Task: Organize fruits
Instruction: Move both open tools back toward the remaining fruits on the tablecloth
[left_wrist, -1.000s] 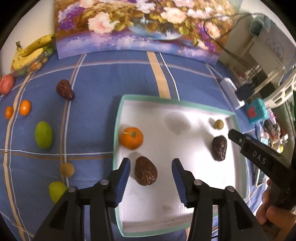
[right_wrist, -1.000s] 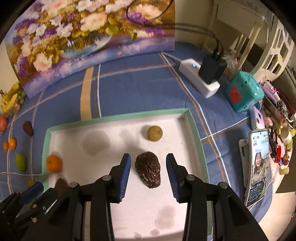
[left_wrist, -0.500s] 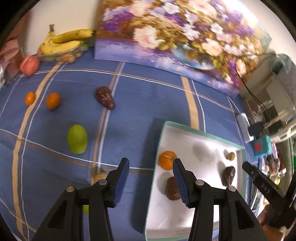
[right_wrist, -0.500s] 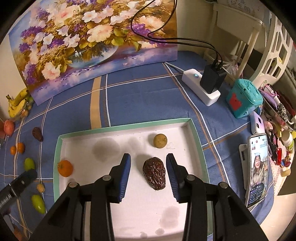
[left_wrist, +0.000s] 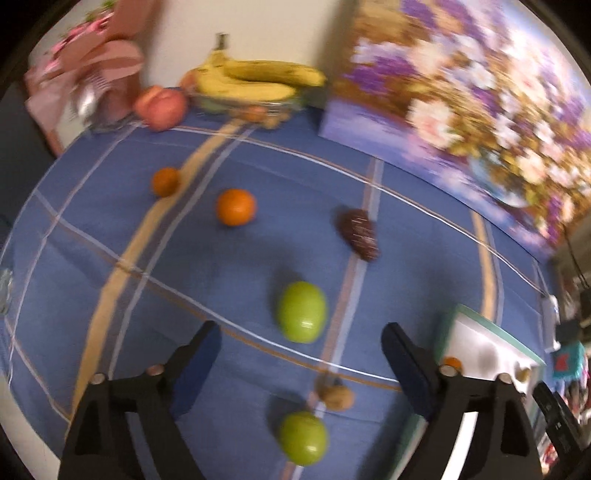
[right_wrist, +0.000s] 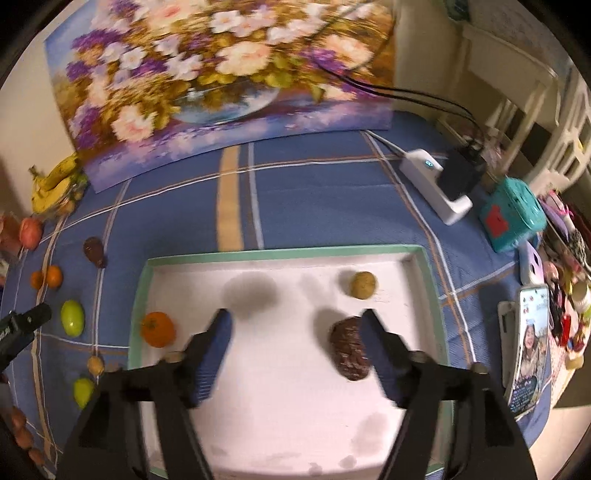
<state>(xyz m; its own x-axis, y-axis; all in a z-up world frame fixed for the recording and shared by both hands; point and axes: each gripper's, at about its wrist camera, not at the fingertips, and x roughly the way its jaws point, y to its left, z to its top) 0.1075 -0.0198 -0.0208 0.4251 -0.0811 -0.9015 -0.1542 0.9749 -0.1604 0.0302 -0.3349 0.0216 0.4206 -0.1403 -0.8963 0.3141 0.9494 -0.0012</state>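
Observation:
My left gripper (left_wrist: 301, 354) hovers over the blue checked cloth, its jaws opening wide with nothing between them. A green fruit (left_wrist: 303, 312) lies just beyond its fingertips. A second green fruit (left_wrist: 303, 437) and a small brown fruit (left_wrist: 336, 397) lie under the gripper. Farther off are a dark brown fruit (left_wrist: 358, 234) and two oranges (left_wrist: 236, 206). My right gripper (right_wrist: 297, 332) is over the white tray (right_wrist: 280, 253), jaws opening. A dark brown fruit (right_wrist: 349, 349) lies loose beside its right finger. An orange (right_wrist: 158, 328) and a tan fruit (right_wrist: 364, 284) also sit in the tray.
A flower painting (right_wrist: 221, 74) leans along the back. Bananas (left_wrist: 255, 79) and a peach (left_wrist: 160, 107) sit at the far left by a pink cloth (left_wrist: 92, 74). A power strip (right_wrist: 436, 188), a teal box (right_wrist: 511, 214) and a phone (right_wrist: 528, 343) crowd the right edge.
The left gripper swung left off the tray to above the loose fruits and opened wide. The right gripper opened and shifted left, so the dark fruit now lies by its right finger.

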